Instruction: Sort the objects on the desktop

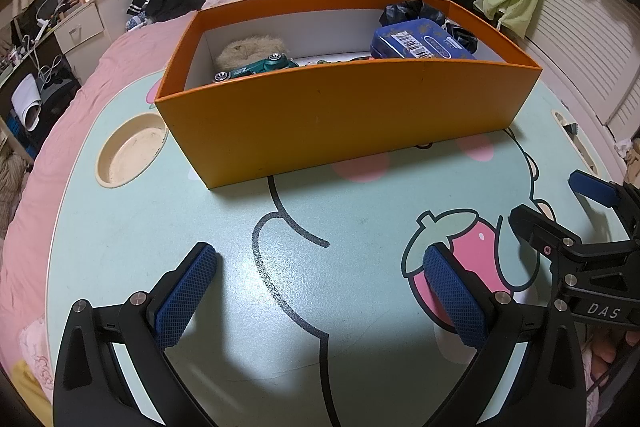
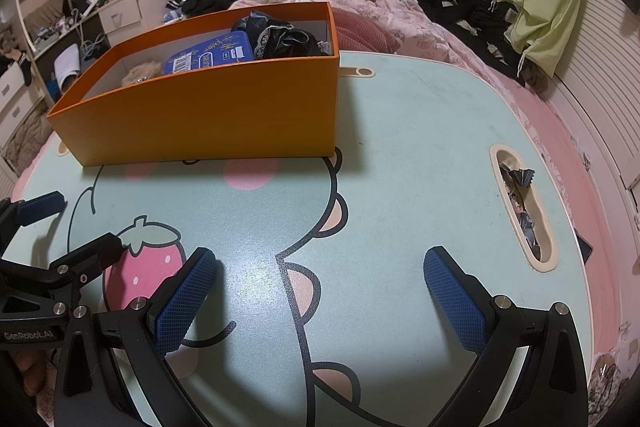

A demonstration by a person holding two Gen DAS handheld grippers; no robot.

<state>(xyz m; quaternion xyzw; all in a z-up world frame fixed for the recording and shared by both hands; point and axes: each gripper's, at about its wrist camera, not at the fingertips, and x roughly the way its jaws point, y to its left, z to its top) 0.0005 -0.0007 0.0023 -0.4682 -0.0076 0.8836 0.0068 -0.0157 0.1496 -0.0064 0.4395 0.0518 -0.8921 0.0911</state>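
Both grippers, left gripper and right gripper, are wide and hold nothing. Inside the orange box, the blue tin looks hard and slippery; grab its sides.

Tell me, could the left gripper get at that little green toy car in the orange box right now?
Probably yes. The left gripper is open and empty, and the orange box has no lid. The green toy car lies near the top, but the box's tall front wall stands between them, so the gripper would need to go over it.
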